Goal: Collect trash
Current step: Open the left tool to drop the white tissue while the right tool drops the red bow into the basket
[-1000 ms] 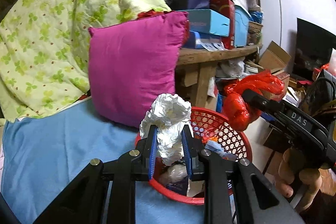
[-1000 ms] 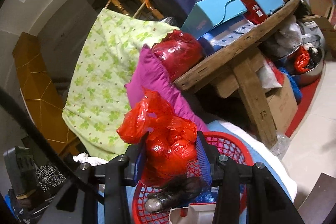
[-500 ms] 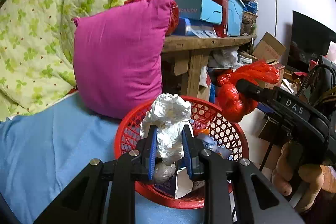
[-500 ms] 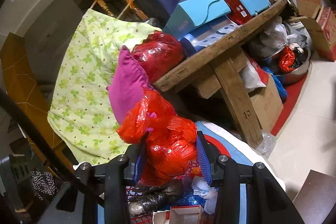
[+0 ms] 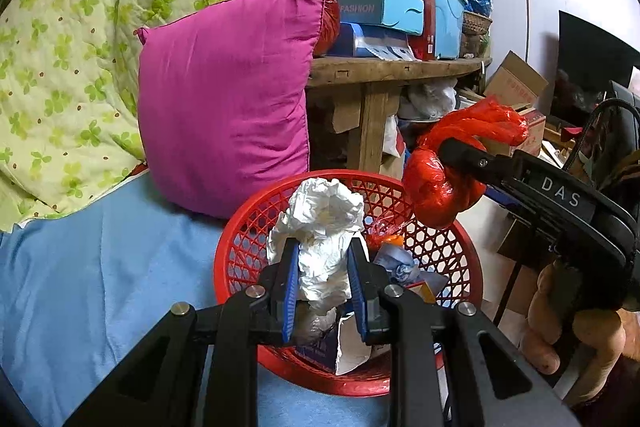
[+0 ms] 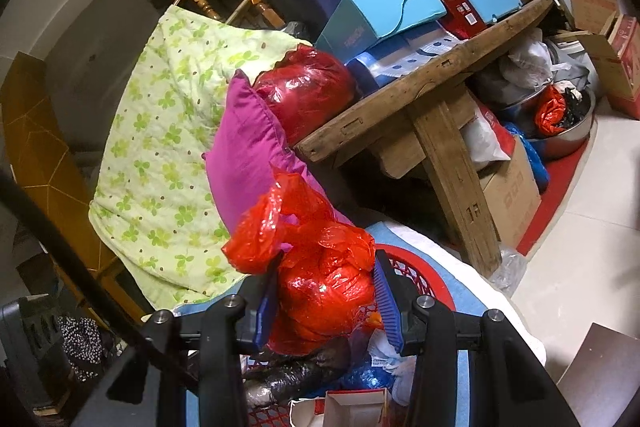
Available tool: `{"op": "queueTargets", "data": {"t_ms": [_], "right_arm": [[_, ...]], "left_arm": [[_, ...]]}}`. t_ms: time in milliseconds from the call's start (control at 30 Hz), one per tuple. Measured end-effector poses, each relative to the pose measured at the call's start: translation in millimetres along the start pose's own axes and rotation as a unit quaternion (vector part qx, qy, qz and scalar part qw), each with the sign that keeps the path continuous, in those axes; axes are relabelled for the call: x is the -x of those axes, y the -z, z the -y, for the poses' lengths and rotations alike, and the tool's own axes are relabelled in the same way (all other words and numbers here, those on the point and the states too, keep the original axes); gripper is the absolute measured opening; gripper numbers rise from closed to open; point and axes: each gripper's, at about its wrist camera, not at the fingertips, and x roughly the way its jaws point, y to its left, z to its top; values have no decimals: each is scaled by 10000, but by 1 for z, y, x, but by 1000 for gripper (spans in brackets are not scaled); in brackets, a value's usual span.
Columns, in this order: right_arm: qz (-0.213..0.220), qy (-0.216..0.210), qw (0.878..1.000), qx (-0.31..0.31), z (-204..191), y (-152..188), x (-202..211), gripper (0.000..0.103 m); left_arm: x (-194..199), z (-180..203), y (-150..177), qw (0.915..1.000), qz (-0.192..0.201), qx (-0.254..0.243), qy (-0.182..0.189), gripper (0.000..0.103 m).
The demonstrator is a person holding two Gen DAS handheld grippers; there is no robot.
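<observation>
Red mesh forms the basket (image 5: 240, 259), which sits on the blue bed sheet (image 5: 100, 267) just near of the pink pillow (image 5: 224, 107), low and open-topped so both hands can drop trash straight in. The left hand-held gripper (image 5: 323, 279) is closed on a crumpled white paper wad (image 5: 324, 227), pinched at its narrow lower part and held upright above the basket's middle, so letting go should land it inside. The right hand-held gripper (image 6: 326, 307) clamps a knotted red plastic bag (image 6: 320, 287) by its bulging body; in the left view the bag (image 5: 440, 187) hangs over the basket's far right rim, likely brought there for the same drop. Already inside lie a blue wrapper (image 5: 396, 263), a small open carton (image 6: 352, 403) and what looks like a dark foil-wrapped lump (image 6: 296, 375), though the view there is cramped. A cluttered wooden desk (image 6: 420, 83) stands beyond the pillow.
</observation>
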Motion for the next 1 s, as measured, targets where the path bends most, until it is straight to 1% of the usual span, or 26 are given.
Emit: {"op": "queueTargets", "data": {"t_ms": [300,567,600,667,700,733,800,967,1000], "right_arm": [[-93,2,10000,9,-1,2,-5,48],[-130,-7,9999,19,-1,3,-7,51],[-137,-16,9999,16,-2,3,-7,53],[-157,-41,9999,17,-2,3,-8,54],[-172,-63,9998,16,-2,3,-9,54],[-188,-92,9998,12,-3,3,-10,55],[-215,-123,9997,28,-4,4,-11,58],[-212,-176,9996,24,-4,5,-10,58],[-201,-195,9996,21,-4,5,-10,58]], "left_arm": [[-4,-2,2,10000,-23,56,-15,27],[-6,-4,5,9999,-54,108,-9,27],[-6,-5,5,9999,-58,109,-9,29],[-5,-5,6,9999,-44,116,-28,40],[-5,-6,5,9999,-21,119,-46,50],[-3,-6,6,9999,27,124,-79,55],[-2,-7,6,9998,75,124,-98,58],[0,-13,8,9996,66,169,-206,66],[1,-14,8,9995,73,170,-249,69]]}}
